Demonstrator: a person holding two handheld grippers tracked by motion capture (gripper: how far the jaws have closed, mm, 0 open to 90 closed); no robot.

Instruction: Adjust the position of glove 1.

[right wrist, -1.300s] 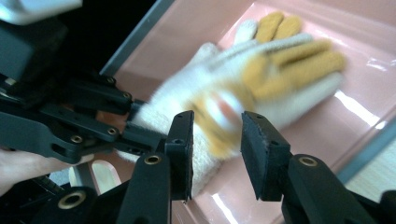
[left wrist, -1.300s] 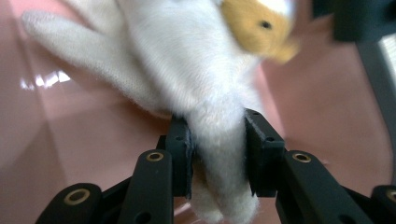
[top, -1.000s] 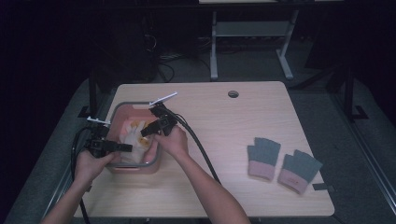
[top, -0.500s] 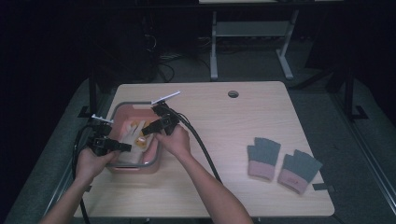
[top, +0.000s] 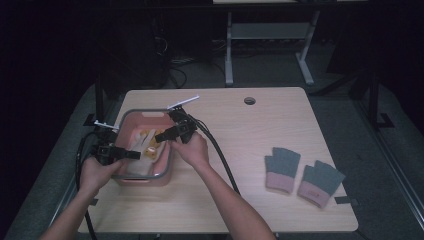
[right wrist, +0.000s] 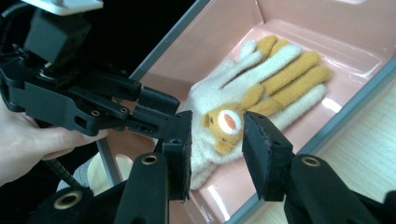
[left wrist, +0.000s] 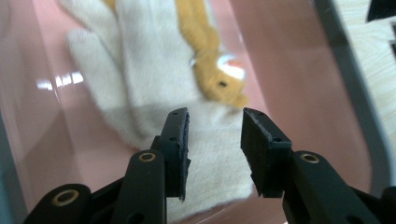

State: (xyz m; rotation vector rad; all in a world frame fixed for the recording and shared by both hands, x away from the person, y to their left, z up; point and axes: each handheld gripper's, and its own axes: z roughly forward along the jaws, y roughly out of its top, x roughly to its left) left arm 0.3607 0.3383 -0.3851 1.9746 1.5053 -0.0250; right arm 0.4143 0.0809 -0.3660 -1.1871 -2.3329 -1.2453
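Cream-and-tan gloves point(right wrist: 247, 88), a fuzzy pair with a small bear face point(right wrist: 224, 123) sewn on, flat on the floor of the pink basin point(top: 165, 167) at the left of the wooden table point(top: 240, 205). In the right gripper view, long axis on a slant from cuff at lower left to fingertips at upper right, fingers aimed at the basin's far corner; tan glove partly over the cream one. In the high view, the pair point(top: 146, 145) roughly along the basin's length, fingers toward the far end, cuffs nearer the person.

Left gripper point(left wrist: 215, 135) low inside the basin over the cream cuff, jaws apart with cloth showing in the gap between them and no pinch on it; jaws just reopened a little after a squeeze. Same gripper in the high view point(top: 135, 155) at the basin's near left.

Right gripper point(right wrist: 215, 140) above the bear face, jaws parted, nothing clamped, held over the basin's right rim point(top: 160, 136).

Grey-and-pink mittens point(top: 302, 175) well apart at the table's right side, cuffs toward the person.
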